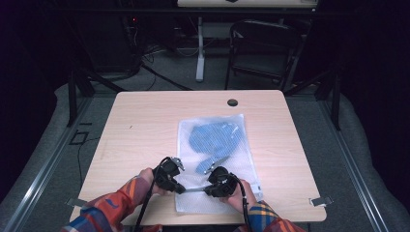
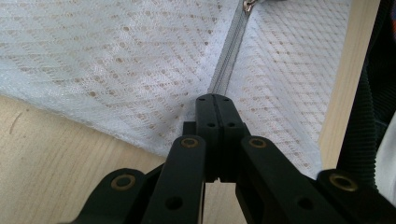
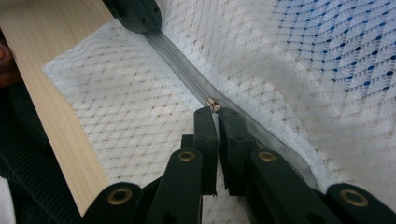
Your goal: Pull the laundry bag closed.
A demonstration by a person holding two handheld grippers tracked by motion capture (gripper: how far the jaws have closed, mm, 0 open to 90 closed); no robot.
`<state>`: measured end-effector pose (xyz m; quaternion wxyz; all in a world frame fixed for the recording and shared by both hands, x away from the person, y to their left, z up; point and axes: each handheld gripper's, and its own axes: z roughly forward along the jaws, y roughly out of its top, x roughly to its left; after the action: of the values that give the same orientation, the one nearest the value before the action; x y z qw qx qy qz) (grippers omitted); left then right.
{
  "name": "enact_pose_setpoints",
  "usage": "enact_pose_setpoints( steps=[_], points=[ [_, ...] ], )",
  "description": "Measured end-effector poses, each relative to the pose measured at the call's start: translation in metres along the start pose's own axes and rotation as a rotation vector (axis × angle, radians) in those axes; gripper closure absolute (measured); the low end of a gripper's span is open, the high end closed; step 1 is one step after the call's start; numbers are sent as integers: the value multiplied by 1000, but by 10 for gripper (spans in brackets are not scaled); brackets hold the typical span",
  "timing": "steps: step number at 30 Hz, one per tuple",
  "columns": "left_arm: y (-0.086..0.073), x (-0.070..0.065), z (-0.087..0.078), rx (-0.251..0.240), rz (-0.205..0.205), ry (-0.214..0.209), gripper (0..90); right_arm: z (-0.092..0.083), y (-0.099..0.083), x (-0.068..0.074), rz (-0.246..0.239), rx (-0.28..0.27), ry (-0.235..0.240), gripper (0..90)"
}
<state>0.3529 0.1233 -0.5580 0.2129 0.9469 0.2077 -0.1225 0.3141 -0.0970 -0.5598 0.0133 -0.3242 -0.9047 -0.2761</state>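
The mesh bag (image 1: 220,145) is white open-weave netting with a faint sheen, soft and slightly rumpled. Its zipper (image 3: 187,70) is flat grey woven tape with a small shiny metal pull (image 3: 213,104). Blue cloth (image 1: 212,137) shows through, matt. The table (image 1: 145,125) is pale wood-grain, smooth, satin. Both grippers' jaws are matt black plastic with brass-coloured rivets.

**White mesh, blue cloth, pale wood**

The mesh bag (image 1: 215,145) is white with a diamond weave and a grey zipper (image 3: 187,70). The cloth inside (image 1: 212,137) is blue. The table (image 1: 140,130) is pale wood; the sleeves (image 1: 109,210) are orange-blue plaid.
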Motion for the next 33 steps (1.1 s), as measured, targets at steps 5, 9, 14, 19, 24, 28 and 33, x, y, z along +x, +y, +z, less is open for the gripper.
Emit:
enact_pose_setpoints(
  steps=[5,9,14,19,24,28,33],
  points=[
    [0,0,0,5,-2,1,900,1,0,0,-11,9,-10,869],
    [3,-4,-1,6,8,28,900,1,-1,1,-16,3,-15,868],
    [7,-7,-1,-49,29,51,900,2,-1,1,-21,2,-10,868],
    [13,-9,2,-99,33,79,900,2,-2,0,-26,-10,-6,867],
    [22,-11,13,-75,51,85,900,3,-2,0,-29,-22,0,866],
    [23,-13,13,-62,52,91,900,3,-3,0,-25,-25,3,866],
    [22,-12,13,-62,50,86,900,2,-3,-1,-31,-23,6,867]
  ],
)
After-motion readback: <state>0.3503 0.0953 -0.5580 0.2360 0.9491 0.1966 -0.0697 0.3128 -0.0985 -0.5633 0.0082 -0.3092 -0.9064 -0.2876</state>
